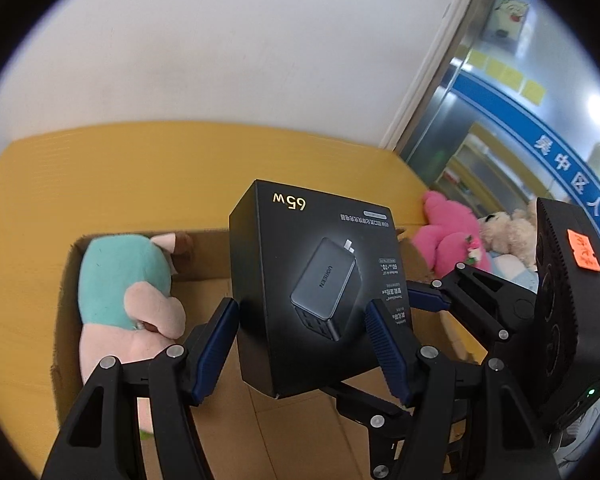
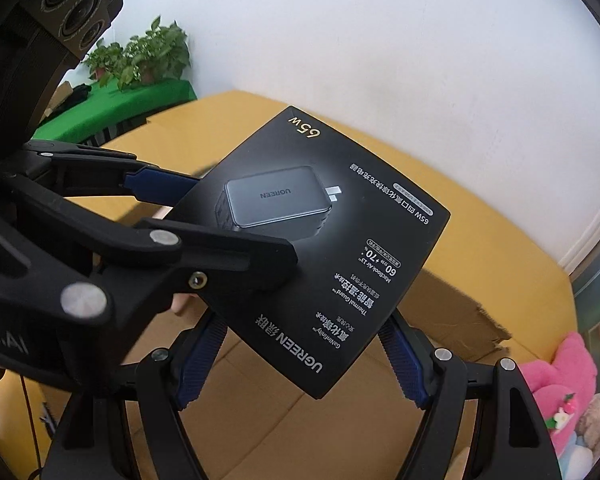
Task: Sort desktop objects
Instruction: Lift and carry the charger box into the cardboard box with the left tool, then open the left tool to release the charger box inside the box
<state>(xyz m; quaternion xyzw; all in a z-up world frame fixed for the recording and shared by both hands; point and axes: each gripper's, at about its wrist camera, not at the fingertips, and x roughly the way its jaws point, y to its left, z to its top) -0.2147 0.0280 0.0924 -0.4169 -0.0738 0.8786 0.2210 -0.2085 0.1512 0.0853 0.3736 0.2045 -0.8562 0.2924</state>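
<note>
A black charger box (image 1: 300, 280) is clamped by both the left gripper (image 1: 304, 344) and the right gripper (image 2: 304, 356) above a cardboard carton (image 1: 216, 420). It is judged light, stiff and slick, best held across flat sides.

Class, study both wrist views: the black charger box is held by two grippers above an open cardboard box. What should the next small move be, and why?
Probably lower it a little further. The black charger box is pinched by both the left gripper and the right gripper, and hangs above the open cardboard box, beside the plush toy already inside. Releasing now would drop it.
</note>
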